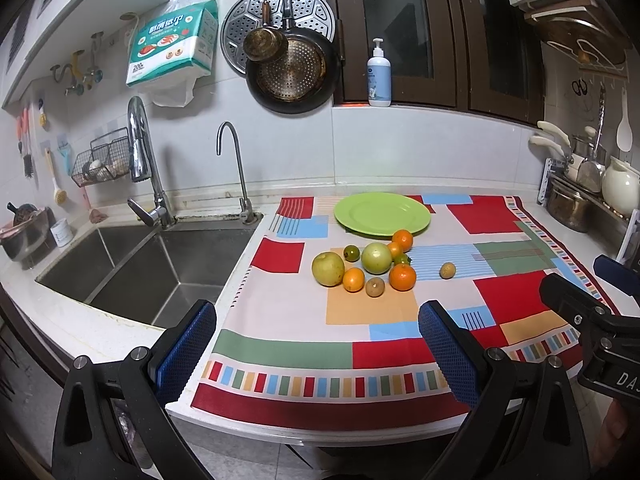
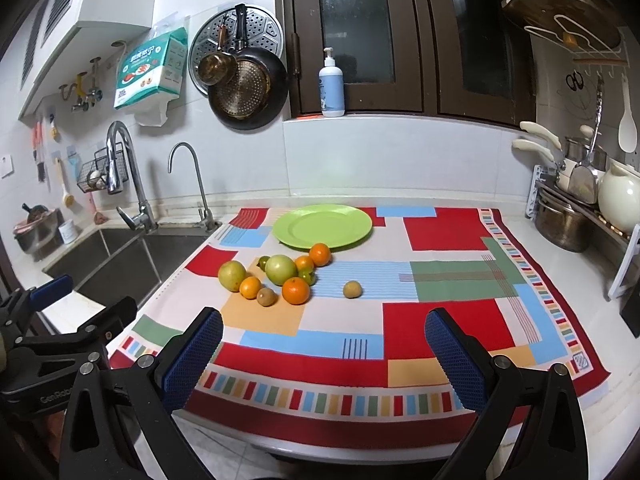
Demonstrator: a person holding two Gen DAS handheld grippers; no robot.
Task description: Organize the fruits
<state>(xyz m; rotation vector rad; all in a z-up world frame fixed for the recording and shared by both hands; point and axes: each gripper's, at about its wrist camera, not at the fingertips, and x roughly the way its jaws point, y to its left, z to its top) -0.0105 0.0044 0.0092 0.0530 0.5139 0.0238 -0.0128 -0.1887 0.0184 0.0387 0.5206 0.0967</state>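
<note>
- Landmark: green plate (image 1: 382,214), empty, at the far side of the patterned cloth (image 1: 280,312) on the counter.
- Fruit cluster: lies on the cloth just in front of the plate. It includes a large yellow-green fruit (image 1: 328,269) at the sink side, a pale green fruit (image 1: 376,258) in the middle, several oranges, a small dark green fruit and a brown fruit (image 1: 375,287). One orange (image 1: 402,239) sits nearest the plate rim, close to touching it; contact cannot be confirmed.
- Stray fruit: one small brown fruit (image 2: 352,289) lies apart from the cluster, in front of the plate and toward the pot rack side.
- Left gripper (image 1: 318,354): jaws spread wide, nothing between the pads. It hangs over the near edge of the cloth, well short of the plate and fruit.
- Right gripper (image 2: 324,358): jaws likewise wide, holding nothing, at the near edge of the cloth, beside the left unit.
- Judgement: no fruit is on the plate, so the task appears to be at its start. The wide jaw setting suits the larger fruits. The plate is likely the collection point.
- Risk: round fruits may roll when neighbours are disturbed. Taking the stray fruit or an outer orange first would likely avoid this.
</note>
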